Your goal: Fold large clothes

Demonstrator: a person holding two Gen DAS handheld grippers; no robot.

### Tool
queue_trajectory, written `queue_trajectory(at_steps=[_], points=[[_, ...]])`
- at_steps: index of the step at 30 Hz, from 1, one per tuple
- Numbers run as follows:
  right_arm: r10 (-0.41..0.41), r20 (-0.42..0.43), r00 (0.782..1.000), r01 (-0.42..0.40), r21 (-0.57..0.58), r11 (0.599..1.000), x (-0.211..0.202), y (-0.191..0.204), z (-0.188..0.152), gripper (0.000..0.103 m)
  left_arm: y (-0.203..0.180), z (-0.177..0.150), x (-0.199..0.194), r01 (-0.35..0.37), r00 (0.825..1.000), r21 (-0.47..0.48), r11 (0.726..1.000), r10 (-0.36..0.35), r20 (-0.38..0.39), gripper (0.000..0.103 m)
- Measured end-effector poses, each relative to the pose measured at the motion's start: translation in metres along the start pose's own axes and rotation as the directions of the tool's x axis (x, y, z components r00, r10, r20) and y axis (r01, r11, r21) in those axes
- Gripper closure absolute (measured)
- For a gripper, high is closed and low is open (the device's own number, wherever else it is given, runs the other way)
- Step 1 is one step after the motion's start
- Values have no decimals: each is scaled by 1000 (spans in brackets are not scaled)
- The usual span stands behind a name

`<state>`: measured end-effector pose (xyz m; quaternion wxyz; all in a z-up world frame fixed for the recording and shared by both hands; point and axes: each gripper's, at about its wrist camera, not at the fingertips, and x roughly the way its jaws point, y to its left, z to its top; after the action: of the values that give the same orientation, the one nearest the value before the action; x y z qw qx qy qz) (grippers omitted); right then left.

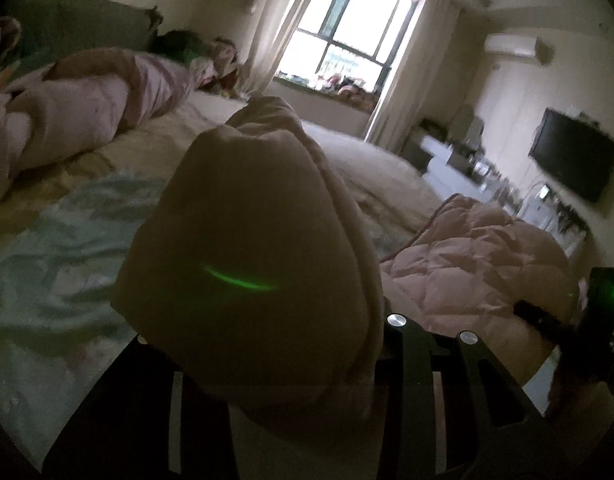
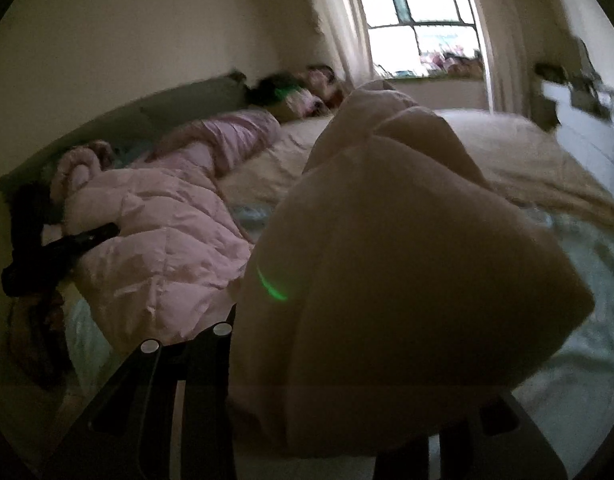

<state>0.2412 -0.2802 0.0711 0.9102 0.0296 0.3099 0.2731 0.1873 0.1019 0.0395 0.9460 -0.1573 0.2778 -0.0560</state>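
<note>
A pale pink padded garment point(image 1: 251, 240) bulges up between my left gripper's fingers point(image 1: 403, 344) and hides the fingertips. My left gripper point(image 1: 275, 360) is shut on it, held above the bed. The same garment point(image 2: 407, 280) fills the right wrist view, bunched in my right gripper point(image 2: 347, 380), which is shut on it. The rest of the quilted pink garment point(image 1: 467, 264) lies on the bed between the two grippers and also shows in the right wrist view point(image 2: 163, 264). The other gripper appears at the right edge point(image 1: 579, 320) and at the left edge point(image 2: 59, 248).
The bed has a light blue patterned sheet point(image 1: 47, 248) and a beige blanket point(image 2: 527, 160). A pink duvet point(image 1: 87, 116) lies rolled by the green headboard point(image 1: 79, 20). A window point(image 1: 347, 36), a wall television point(image 1: 575, 160) and a low cabinet point(image 1: 459, 168) stand beyond.
</note>
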Motion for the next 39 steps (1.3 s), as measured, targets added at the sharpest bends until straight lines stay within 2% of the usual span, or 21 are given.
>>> queue_trajectory(at_steps=[3, 6, 8, 10, 13, 15, 16, 17, 19, 23, 25, 27, 30, 33, 39], points=[[-31, -23, 999, 32, 74, 997, 2, -16, -26, 70, 17, -23, 5, -63, 997, -13, 998, 62, -48, 73], [-54, -48, 997, 63, 210, 976, 3, -46, -54, 67, 42, -43, 11, -121, 988, -53, 991, 115, -105, 70], [-69, -77, 995, 86, 255, 963, 7, -53, -68, 64, 56, -56, 15, -147, 980, -72, 987, 136, -145, 65], [-76, -112, 991, 106, 288, 952, 11, -61, -84, 56, 66, -68, 20, -170, 972, -81, 982, 154, -179, 60], [-66, -155, 986, 119, 363, 924, 18, -65, -94, 40, 75, -75, 17, -176, 968, -105, 979, 153, -197, 48], [-59, -188, 980, 134, 416, 900, 18, -72, -98, 17, 81, -78, 14, -171, 968, -130, 977, 142, -209, 42], [-96, -207, 974, 179, 430, 885, 13, -77, -100, 15, 81, -80, 11, -178, 966, -133, 975, 147, -212, 31], [-107, -206, 973, 189, 434, 881, 8, -74, -100, 13, 86, -81, 9, -198, 962, -134, 971, 166, -217, 22], [-113, -210, 971, 199, 448, 872, -2, -74, -101, 13, 89, -86, -2, -223, 957, -136, 965, 191, -216, 16], [-197, -189, 962, 258, 390, 884, -29, -61, -99, 12, 78, -91, -32, -255, 956, -89, 963, 237, -172, 14], [-308, -120, 944, 331, 324, 886, -57, -46, -93, 4, 71, -90, -49, -255, 959, -65, 965, 244, -142, 10], [-357, -51, 933, 357, 276, 892, -78, -32, -92, 4, 60, -87, -68, -250, 963, -41, 967, 245, -112, 10], [-330, 27, 944, 317, 208, 925, -104, 2, -82, 4, 44, -86, -91, -231, 970, -22, 973, 228, -78, 9], [-290, 64, 955, 280, 136, 950, -114, 40, -79, 4, 27, -88, -111, -221, 974, -1, 975, 220, -48, 9], [-212, 93, 973, 209, 40, 977, -121, 95, -85, 4, -4, -96, -138, -193, 981, 46, 980, 194, -14, 9]])
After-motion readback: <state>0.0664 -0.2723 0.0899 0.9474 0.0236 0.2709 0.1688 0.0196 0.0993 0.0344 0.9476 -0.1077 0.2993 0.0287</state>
